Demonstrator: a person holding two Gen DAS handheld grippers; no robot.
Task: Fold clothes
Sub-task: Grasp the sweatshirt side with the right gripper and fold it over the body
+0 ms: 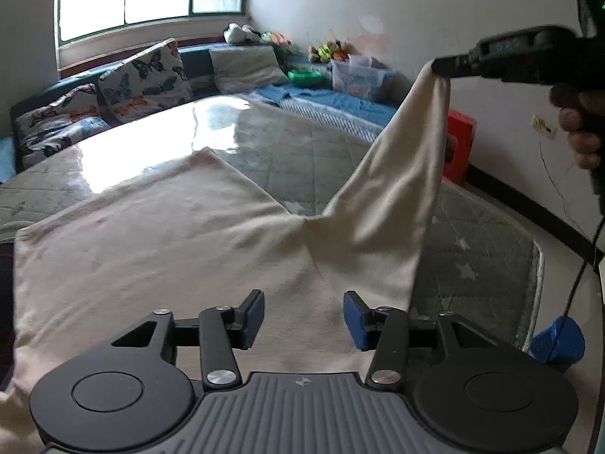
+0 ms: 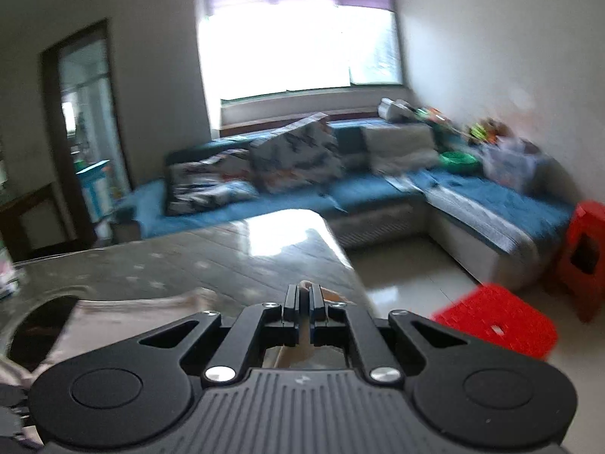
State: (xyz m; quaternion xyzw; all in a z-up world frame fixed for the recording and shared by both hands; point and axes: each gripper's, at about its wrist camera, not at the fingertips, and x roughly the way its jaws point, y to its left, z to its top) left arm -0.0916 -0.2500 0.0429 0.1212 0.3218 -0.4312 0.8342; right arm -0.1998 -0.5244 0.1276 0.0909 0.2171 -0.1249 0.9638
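A cream-white garment (image 1: 151,242) lies spread on the glossy table (image 1: 287,151). My left gripper (image 1: 302,319) is open, its blue pads just above the cloth near the front edge, holding nothing. My right gripper (image 1: 438,66) is shut on one corner of the garment and lifts it high at the right, so a fold of cloth (image 1: 393,196) hangs in a steep ridge. In the right wrist view the right gripper (image 2: 303,295) is shut with a strip of pale cloth (image 2: 302,340) pinched between its fingers, above the table's right edge.
A blue sectional sofa (image 2: 378,189) with butterfly cushions (image 1: 147,75) and boxes stands behind the table. Red plastic stools (image 2: 499,325) sit on the floor to the right. A blue object (image 1: 556,340) lies by the table's right edge. A doorway (image 2: 83,132) is at the left.
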